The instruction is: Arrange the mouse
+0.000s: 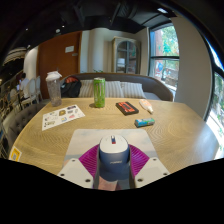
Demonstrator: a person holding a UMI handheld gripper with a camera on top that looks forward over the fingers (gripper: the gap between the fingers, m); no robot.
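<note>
A grey and white computer mouse (113, 154) with a small red and blue mark on its scroll area sits between my two fingers, over the round wooden table (170, 125). The magenta pads (90, 158) press against its left and right sides. My gripper (113, 163) is shut on the mouse and holds it near the table's front edge. The mouse's underside and whether it touches the table are hidden.
Beyond the fingers stand a green can (98, 92), a clear glass (54, 88), a leaflet (63, 116), a dark red booklet (127, 107), a blue item (145, 122) and a white item (147, 105). A grey sofa (125, 88) is behind the table.
</note>
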